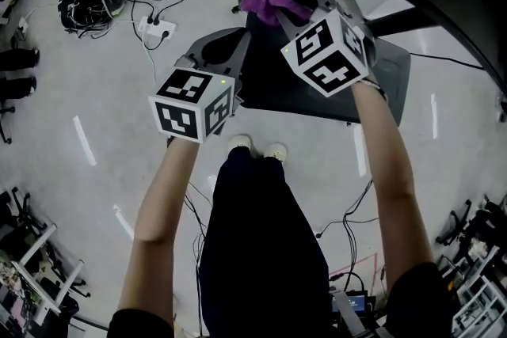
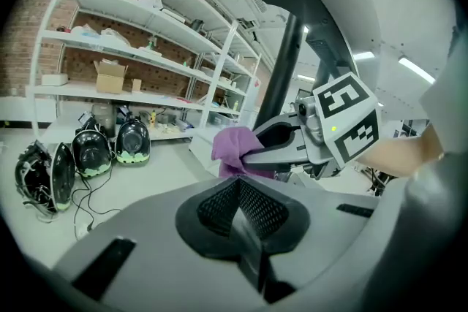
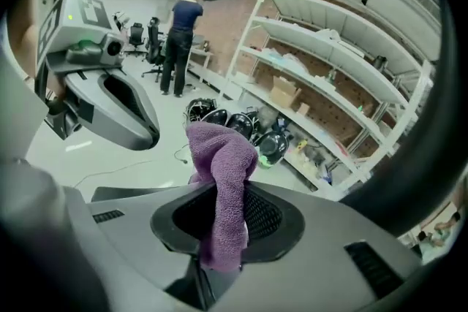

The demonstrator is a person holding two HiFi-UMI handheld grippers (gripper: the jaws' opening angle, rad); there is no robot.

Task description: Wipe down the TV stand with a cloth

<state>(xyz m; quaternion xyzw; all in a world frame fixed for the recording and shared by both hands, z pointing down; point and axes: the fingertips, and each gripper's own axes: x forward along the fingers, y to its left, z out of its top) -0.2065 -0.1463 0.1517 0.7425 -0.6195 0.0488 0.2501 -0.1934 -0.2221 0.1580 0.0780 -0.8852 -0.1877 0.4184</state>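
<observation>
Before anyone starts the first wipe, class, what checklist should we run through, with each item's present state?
1. Cloth held: ok. The right gripper is shut on the purple cloth.
2. Left gripper free: ok. Its jaws are together with nothing between them.
3. Cloth touching the TV stand base: cannot tell. The head view only shows it over a far corner.
4. Grippers apart: ok. The left one sits beside the cloth without touching it.
5. Floor by the feet: not ok. Cables lie close.
</observation>
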